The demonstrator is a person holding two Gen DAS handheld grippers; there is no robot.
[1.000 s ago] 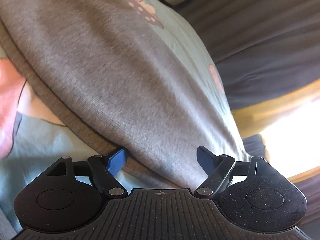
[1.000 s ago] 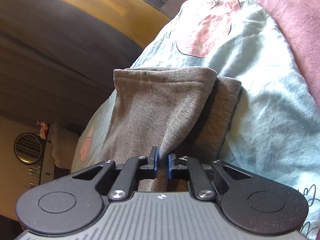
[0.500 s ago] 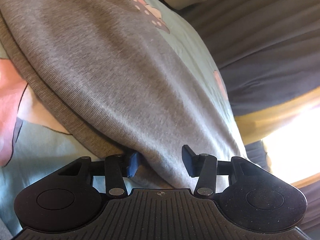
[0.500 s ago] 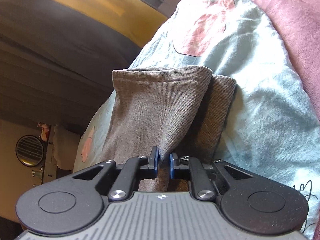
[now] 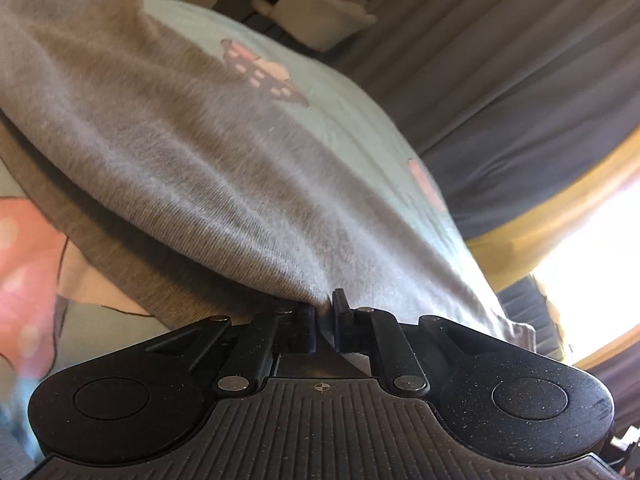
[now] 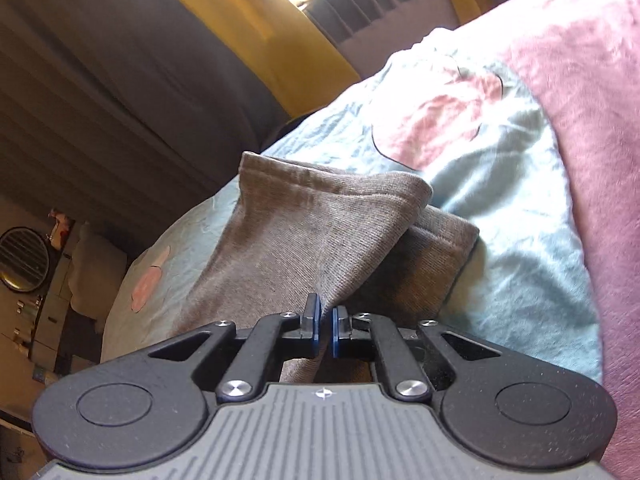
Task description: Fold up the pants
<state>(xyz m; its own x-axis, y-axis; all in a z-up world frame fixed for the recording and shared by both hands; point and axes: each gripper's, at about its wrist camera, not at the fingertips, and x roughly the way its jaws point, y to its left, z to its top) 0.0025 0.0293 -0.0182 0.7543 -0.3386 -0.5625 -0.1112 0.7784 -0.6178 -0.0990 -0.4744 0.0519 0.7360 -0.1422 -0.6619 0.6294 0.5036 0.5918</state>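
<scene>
The bed sheet (image 6: 500,208) takes up most of both views, pale blue with pink prints, and a pink blanket (image 6: 600,120) covers its right side in the right wrist view. Dark curtains (image 5: 500,80) hang behind it. The grey pants (image 5: 200,140) lie spread across the sheet, top layer pulled up off the layer underneath. In the right view the cuffs (image 6: 332,188) sit stacked, one lifted over the other. The left gripper (image 5: 324,320) is pinched tight on a fold of the pants. The right gripper (image 6: 325,330) is clamped on the fabric too.
</scene>
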